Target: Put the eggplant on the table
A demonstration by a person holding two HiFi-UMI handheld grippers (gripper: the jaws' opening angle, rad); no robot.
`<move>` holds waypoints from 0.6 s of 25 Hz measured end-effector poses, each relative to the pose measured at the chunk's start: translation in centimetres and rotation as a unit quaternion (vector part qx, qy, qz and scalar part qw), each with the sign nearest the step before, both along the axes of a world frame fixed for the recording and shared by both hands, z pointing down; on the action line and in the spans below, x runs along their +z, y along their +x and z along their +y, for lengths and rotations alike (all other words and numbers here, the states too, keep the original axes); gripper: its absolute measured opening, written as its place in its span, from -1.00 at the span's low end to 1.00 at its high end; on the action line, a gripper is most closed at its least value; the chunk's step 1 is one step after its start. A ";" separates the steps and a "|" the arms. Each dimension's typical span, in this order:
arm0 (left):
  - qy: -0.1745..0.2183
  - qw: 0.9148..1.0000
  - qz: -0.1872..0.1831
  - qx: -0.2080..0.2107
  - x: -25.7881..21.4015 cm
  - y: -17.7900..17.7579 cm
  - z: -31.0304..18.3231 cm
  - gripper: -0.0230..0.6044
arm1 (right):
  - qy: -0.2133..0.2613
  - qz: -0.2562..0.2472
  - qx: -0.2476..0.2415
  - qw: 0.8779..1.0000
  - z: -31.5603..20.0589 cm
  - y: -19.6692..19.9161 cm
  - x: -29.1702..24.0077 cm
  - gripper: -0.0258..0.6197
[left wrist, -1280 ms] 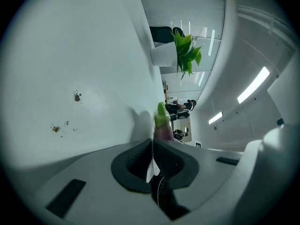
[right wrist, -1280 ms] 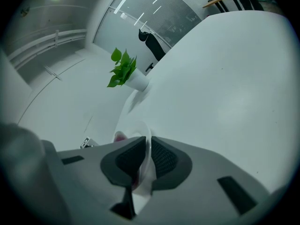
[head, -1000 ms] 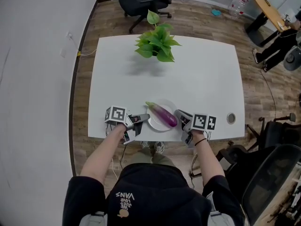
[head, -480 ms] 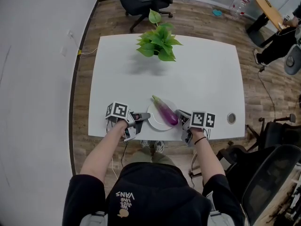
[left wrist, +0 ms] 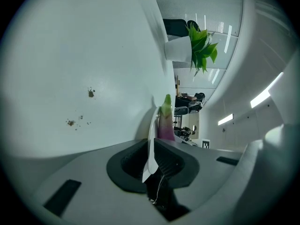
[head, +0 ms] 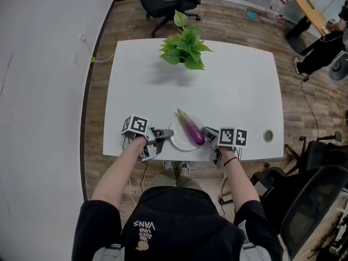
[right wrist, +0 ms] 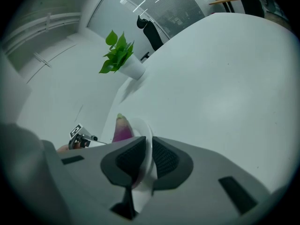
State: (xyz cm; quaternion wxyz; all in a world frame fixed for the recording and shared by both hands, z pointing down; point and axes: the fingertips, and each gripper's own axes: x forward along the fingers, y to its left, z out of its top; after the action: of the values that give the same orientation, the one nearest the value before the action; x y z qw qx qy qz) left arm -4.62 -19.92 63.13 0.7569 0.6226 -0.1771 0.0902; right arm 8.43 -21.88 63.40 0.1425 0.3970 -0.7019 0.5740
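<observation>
The white table [head: 234, 86] fills most of my head view; my forearms cover part of its edge nearest the plate. The leafy potted plant [head: 185, 49] stands well beyond the plate, near the table's far edge, its pot hidden under the leaves from above. The white plate [head: 179, 141] sits by the near edge, and I cannot tell whether it rests on the table or is raised off it. The purple eggplant [head: 191, 131] lies slantwise on the plate, green stem pointing away from me. My left gripper [head: 162, 134] is clenched on the plate's left rim and my right gripper [head: 206, 133] on its right rim. In both gripper views the thin rim runs between the jaws, and the rim and jaw hide the eggplant's lower part.
</observation>
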 end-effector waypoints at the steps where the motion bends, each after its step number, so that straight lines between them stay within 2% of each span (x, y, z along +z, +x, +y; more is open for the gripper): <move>1: 0.001 1.000 -0.002 0.001 0.0 -0.1 0.0 -0.84 | 0.000 0.001 0.000 1.000 0.0 -0.1 0.0 -0.79; 15: -0.004 1.000 -0.004 0.005 0.0 -0.7 0.3 -0.83 | 0.000 0.001 0.010 1.000 -0.2 -0.2 0.0 -0.79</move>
State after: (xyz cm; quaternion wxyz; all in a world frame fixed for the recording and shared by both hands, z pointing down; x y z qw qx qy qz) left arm -5.34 -19.62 63.12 0.7579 0.6203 -0.1772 0.0971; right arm 8.21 -22.04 63.37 0.1375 0.4043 -0.6979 0.5750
